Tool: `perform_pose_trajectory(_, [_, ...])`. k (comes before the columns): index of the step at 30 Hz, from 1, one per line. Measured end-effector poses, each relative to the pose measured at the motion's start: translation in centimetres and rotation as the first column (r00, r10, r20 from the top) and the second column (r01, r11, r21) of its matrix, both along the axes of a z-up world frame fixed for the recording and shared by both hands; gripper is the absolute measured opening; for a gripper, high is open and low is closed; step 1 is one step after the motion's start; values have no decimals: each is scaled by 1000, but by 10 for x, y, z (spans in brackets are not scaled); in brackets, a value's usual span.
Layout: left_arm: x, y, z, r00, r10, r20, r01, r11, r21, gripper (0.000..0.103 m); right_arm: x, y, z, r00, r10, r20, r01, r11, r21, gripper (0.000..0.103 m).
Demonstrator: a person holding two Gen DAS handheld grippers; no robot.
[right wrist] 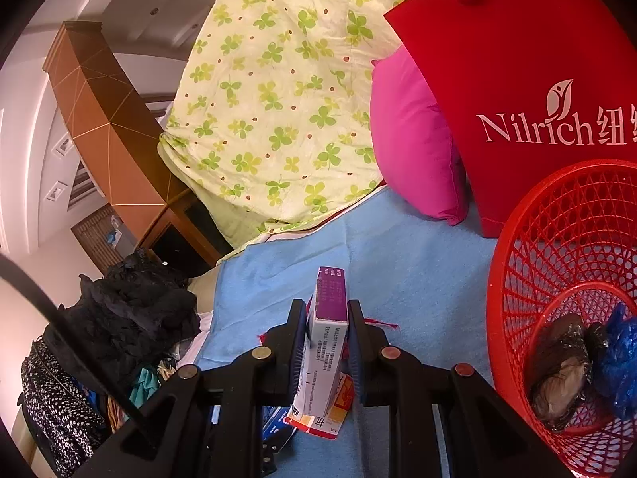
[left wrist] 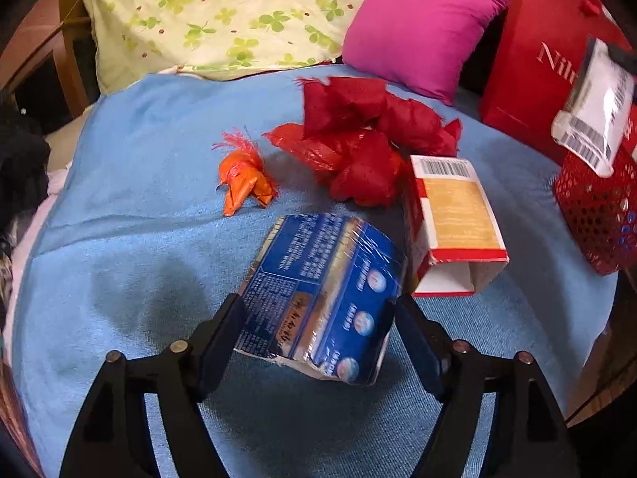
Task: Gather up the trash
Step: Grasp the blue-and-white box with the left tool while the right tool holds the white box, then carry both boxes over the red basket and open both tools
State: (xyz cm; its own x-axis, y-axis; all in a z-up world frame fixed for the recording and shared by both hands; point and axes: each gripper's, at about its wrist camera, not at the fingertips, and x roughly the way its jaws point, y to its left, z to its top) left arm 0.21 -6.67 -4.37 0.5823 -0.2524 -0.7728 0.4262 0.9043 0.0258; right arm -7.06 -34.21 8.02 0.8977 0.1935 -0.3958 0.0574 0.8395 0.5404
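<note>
My left gripper (left wrist: 316, 310) is shut on a blue foil carton (left wrist: 322, 294) and holds it just above the blue blanket (left wrist: 139, 239). Beyond it lie an orange wrapper (left wrist: 245, 181), crumpled red paper and plastic (left wrist: 362, 139) and an open red-and-white box (left wrist: 454, 223). My right gripper (right wrist: 327, 318) is shut on a slim white-and-purple box (right wrist: 328, 334), held left of the red mesh basket (right wrist: 557, 247). That box also shows in the left wrist view (left wrist: 597, 107), above the basket (left wrist: 597, 215). The basket holds a dark bag (right wrist: 561, 374) and a blue bag (right wrist: 617, 362).
A red Nilrich paper bag (right wrist: 529, 99) and a pink cushion (right wrist: 414, 147) stand behind the basket. A clover-print quilt (right wrist: 278, 99) lies at the back. Dark clothes (right wrist: 131, 310) are piled off the blanket's left edge.
</note>
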Motion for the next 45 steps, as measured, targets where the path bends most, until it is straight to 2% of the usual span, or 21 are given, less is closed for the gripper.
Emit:
perform_pose_trajectory(2, [-4, -1, -2, 999, -27, -30, 27, 1000, -8, 79, 0, 2, 0, 1000, 0, 1, 0, 1000, -7, 22])
perform_pose_trajectory(6, [-9, -5, -8, 999, -38, -20, 39, 998, 39, 79, -1, 4, -1, 1000, 3, 3, -3, 1000, -10, 22])
perform_pose_trajectory(9, [0, 6, -9, 999, -4, -51, 3, 1000, -13, 79, -1, 6, 0, 1000, 4, 4, -4, 1000, -11, 22])
perform_pose_trajectory(15, [14, 24, 3, 996, 72, -57, -79, 989, -127, 79, 1, 12, -1, 1000, 15, 3, -14, 999, -38, 22])
perform_pose_trajectory(16, [13, 23, 5, 996, 72, -49, -77, 989, -127, 78, 1, 14, 0, 1000, 17, 4, -16, 999, -46, 22])
perform_pose_trajectory(18, [12, 17, 5, 998, 53, -34, -57, 993, -101, 65, 1, 15, 2, 1000, 17, 8, -17, 998, -62, 22])
perform_pose_trajectory(19, [12, 15, 4, 998, 46, -35, -49, 995, -92, 52, 1, 16, 3, 1000, 18, 12, -17, 997, -71, 22])
perform_pose_trajectory(22, [10, 14, 6, 999, 52, -8, -52, 996, -73, 42, 1, 20, 4, 1000, 23, 16, -21, 996, -86, 22])
perform_pose_trajectory(25, [5, 18, 13, 998, 70, 5, -70, 992, -101, 41, -1, 21, 6, 999, 22, 23, -20, 994, -103, 22])
perform_pose_trajectory(28, [-4, 24, 27, 994, 88, 60, -80, 990, -114, 41, -5, 20, 10, 999, 15, 41, -10, 992, -124, 22])
perform_pose_trajectory(33, [-32, 15, 58, 983, 44, 178, -16, 988, -152, 41, -17, 11, 19, 996, -4, 84, 17, 989, -146, 22])
perform_pose_trajectory(36, [-54, 4, 75, 975, 16, 222, 28, 981, -194, 41, -28, 3, 26, 993, -24, 118, 44, 985, -165, 22])
perform_pose_trajectory(45, [-103, -48, 115, 961, -24, 277, 109, 948, -297, 41, -63, -35, 44, 970, -106, 219, 143, 977, -159, 22])
